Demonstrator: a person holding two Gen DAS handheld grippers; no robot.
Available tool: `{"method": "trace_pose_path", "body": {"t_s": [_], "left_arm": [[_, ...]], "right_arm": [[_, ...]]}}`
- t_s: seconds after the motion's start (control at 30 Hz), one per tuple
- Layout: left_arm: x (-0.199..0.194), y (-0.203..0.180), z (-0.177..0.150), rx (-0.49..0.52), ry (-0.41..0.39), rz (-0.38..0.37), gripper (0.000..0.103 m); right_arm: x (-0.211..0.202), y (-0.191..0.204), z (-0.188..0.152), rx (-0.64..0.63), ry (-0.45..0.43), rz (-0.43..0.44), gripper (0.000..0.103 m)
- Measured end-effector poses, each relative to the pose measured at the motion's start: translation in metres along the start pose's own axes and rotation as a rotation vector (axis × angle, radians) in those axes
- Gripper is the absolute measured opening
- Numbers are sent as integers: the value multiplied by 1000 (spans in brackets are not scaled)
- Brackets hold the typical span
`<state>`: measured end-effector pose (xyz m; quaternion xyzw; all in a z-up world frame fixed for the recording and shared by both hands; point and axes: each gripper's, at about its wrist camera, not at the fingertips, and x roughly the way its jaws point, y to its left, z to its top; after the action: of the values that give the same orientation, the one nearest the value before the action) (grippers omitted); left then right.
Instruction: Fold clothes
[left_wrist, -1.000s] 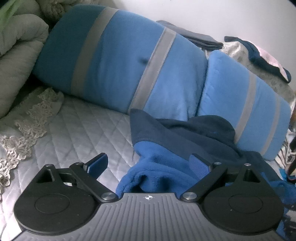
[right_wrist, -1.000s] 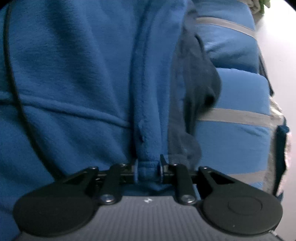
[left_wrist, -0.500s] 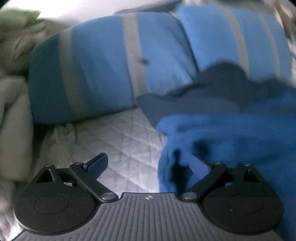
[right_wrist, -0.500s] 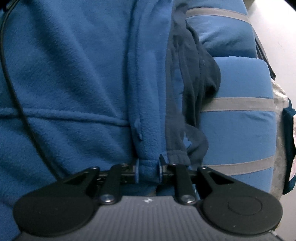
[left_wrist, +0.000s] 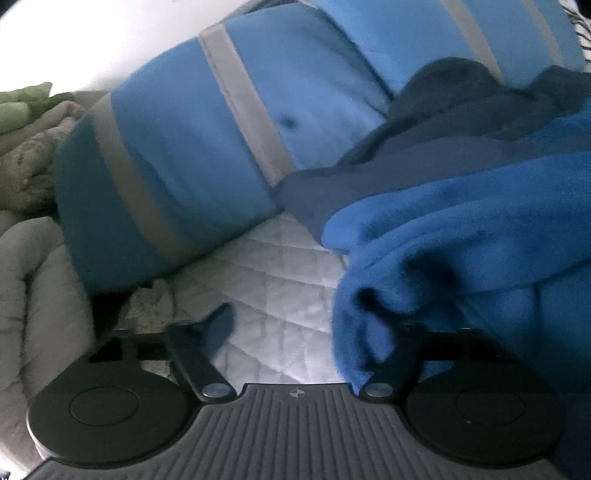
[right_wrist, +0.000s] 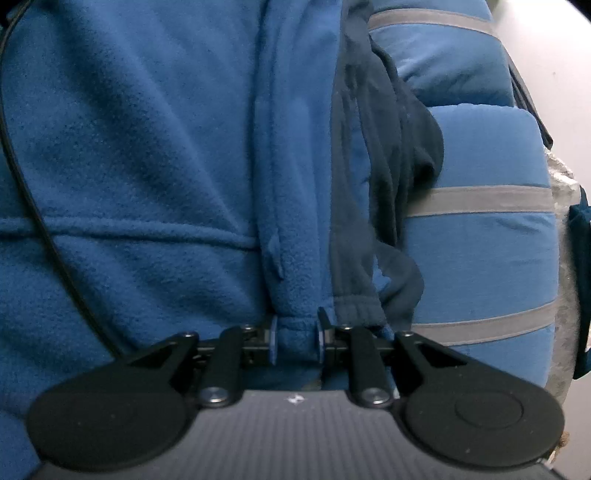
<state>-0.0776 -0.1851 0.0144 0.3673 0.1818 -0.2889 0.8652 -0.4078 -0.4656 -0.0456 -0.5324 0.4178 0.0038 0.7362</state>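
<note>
A bright blue fleece garment (left_wrist: 461, 221) with a dark navy inner layer (left_wrist: 443, 110) lies bunched on the bed, at the right of the left wrist view. My left gripper (left_wrist: 303, 317) is low at its edge and its jaws are closing. A fold of fleece lies between them and hides the right finger. The left finger (left_wrist: 221, 325) is apart from the cloth, over bare quilt. In the right wrist view the fleece (right_wrist: 147, 147) fills the picture, with the navy part (right_wrist: 388, 129) beside it. My right gripper (right_wrist: 295, 332) is shut on the fleece's front edge.
Two blue pillows with grey stripes (left_wrist: 221, 129) (right_wrist: 480, 240) lie behind the garment against a white wall. A white quilted bedspread (left_wrist: 277, 288) is under my left gripper, a beige comforter (left_wrist: 37, 277) at its left. A black cable (right_wrist: 33, 206) crosses the fleece.
The left gripper has rolled and sunk toward the fleece edge, its jaws have narrowed, and a fleece fold now covers its right finger. The right gripper keeps its hold, hardly moved.
</note>
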Motion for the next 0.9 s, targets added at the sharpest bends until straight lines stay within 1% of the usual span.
{"method": "trace_pose_path", "body": {"t_s": [0.03,0.1,0.13,0.23,0.33,0.43,0.5,0.53,0.57,0.63,0.73,0.9], "left_arm": [[0,-1,-1,10,3,-6,39],[0,-1,-2,29,4,-13,30],[-1,0,-3,32,-2,-10,27],[1,8,-9,11,-15,-30,24],[7,8,-19,37,2,-62,24],[3,0,-25,117,-11,-60,24],[-4,-4,-28,175,-31,-52,26],[-8,-7,-30,212,-45,-41,28],[-12,-10,-32,255,-58,-25,33],[-20,-18,-37,351,-81,7,57],[-36,-26,-42,451,-136,-10,61],[-51,-46,-40,569,-217,-19,62]], "right_arm": [[0,0,0,2,1,2,20],[1,0,-1,6,4,11,20],[2,0,-1,9,7,17,20],[6,0,-5,17,19,56,16],[9,1,-8,30,21,80,14],[7,1,-7,38,23,83,14],[7,1,-6,39,25,83,14],[7,1,-6,40,26,83,14],[8,0,-5,37,28,81,14],[7,1,-5,38,32,81,14],[6,1,-4,38,37,80,15],[5,4,-2,18,48,71,15]]}}
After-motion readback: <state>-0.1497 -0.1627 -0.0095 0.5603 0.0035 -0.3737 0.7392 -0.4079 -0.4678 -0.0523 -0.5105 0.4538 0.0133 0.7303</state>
